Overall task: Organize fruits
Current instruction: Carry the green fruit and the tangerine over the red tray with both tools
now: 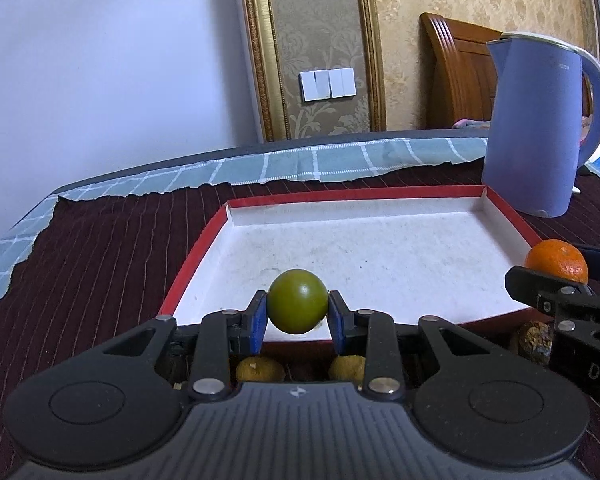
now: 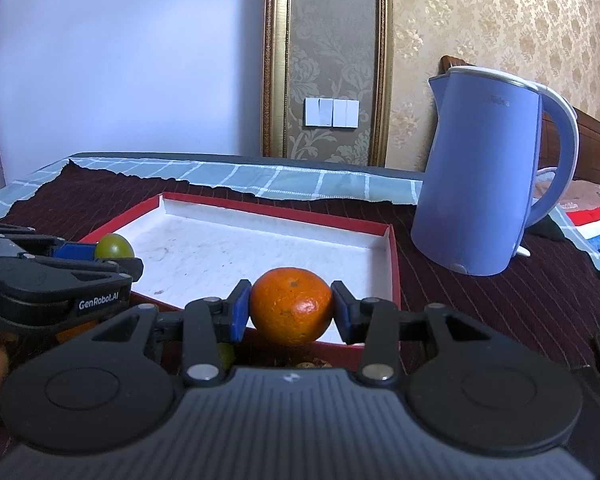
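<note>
Two fruits are up off the cloth at once, one in each gripper. The left gripper [image 1: 298, 312] is clamped on a round green fruit [image 1: 298, 301], its blue pads pressing the fruit's two sides, and holds it just over the near rim of the shallow red-edged box [image 1: 196, 244]. The right gripper [image 2: 290, 312] is closed the same way on a mandarin orange [image 2: 291, 305], which hangs over the near right corner of that box [image 2: 394, 248].

What the coming move turns on is simple: the box's white floor lies straight ahead of and below both held fruits, open and bare. The green fruit sits toward the box's left half, the orange toward its right edge, so each hand has its own side and the two need not cross. Both fruits are round, so no axis matters for setting them down; they may roll on the flat floor once let go.

More fruit lies on the dark striped cloth under the left gripper, short of the box: two yellowish pieces [image 1: 260, 369] and a brown, rough one [image 1: 534, 336] off to the right. A blue electric kettle [image 2: 484, 168] stands on the desk beyond the box's right corner, well clear of both hands.
</note>
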